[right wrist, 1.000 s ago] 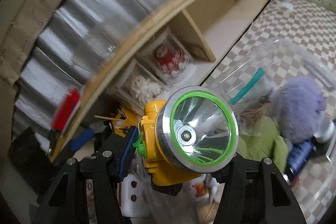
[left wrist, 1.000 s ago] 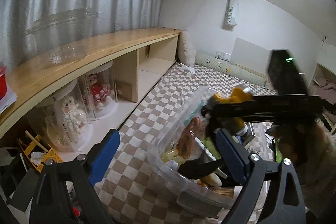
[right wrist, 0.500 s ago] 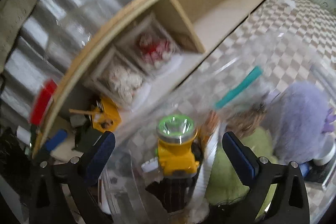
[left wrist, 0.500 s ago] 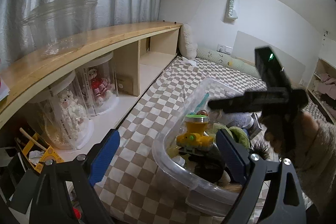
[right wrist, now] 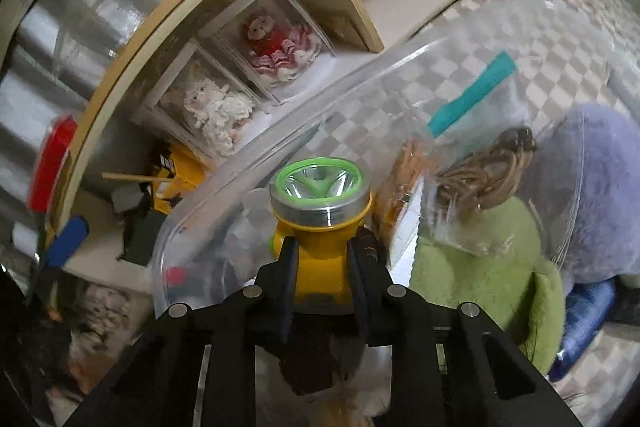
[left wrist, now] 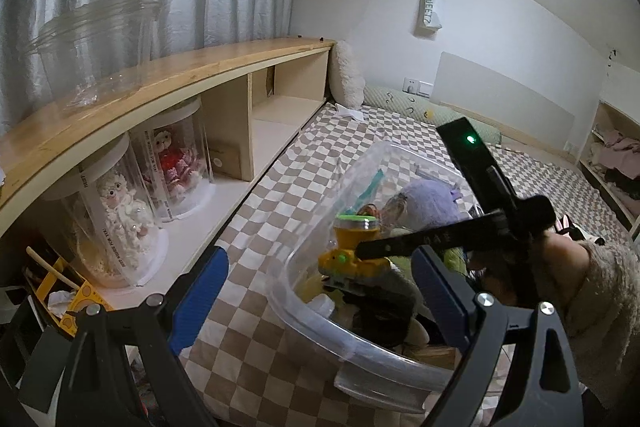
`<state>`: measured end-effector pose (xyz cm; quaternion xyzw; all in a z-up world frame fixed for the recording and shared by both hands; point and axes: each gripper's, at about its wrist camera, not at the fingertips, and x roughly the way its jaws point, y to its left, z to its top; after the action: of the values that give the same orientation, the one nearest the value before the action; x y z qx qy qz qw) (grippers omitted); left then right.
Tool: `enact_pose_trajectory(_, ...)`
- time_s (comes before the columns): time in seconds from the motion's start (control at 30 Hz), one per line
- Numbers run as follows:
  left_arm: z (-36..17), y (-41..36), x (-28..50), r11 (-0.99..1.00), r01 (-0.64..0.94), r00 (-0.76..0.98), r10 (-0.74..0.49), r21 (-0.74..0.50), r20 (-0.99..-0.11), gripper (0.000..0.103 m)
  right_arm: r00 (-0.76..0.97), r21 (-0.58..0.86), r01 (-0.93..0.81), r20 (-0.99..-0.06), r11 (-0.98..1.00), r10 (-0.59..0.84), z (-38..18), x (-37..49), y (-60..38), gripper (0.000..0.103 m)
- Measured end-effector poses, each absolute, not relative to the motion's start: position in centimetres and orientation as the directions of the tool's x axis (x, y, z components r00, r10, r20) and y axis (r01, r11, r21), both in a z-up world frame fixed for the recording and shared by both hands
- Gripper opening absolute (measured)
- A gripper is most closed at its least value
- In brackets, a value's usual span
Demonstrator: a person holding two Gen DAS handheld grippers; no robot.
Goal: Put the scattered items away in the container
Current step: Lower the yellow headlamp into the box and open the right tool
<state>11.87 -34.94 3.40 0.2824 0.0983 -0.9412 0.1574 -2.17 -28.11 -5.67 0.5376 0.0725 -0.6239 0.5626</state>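
The right gripper (right wrist: 322, 265), whose fingers have just closed, seems to pinch the yellow headlamp (right wrist: 320, 223) standing lens-up, directly ahead, inside the clear container (left wrist: 304, 311) at its near-left corner, while the left gripper (left wrist: 320, 295) hangs spread and empty.

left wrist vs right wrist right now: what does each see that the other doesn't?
Left wrist only: the left gripper, jaws wide with nothing between them; the person's hand carrying the other tool; the white wall with a hanging bag.

Right wrist only: the right gripper, whose jaws have just been closing, their pads now against the body of the yellow headlamp; a blue bottle; a green plush.

Both: the headlamp, the clear container, a purple plush, the wooden shelf.
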Motion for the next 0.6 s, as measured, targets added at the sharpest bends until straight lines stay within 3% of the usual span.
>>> enact_pose_trajectory(0.2, 3.5, -34.3, 11.5, -0.934, 0.343, -0.795, -0.231, -0.100, -0.561, 0.093, 0.303, 0.588, 0.729, -0.737, -0.351, -0.604, -7.2, -1.5, -28.2, 0.030)
enact_pose_trajectory(0.6, 4.3, -32.4, 11.5, -0.927, 0.353, -0.791, -0.224, -0.126, -0.570, 0.093, 0.248, 0.565, 0.727, -0.746, -0.390, -0.618, -6.0, -1.0, -23.8, 0.031)
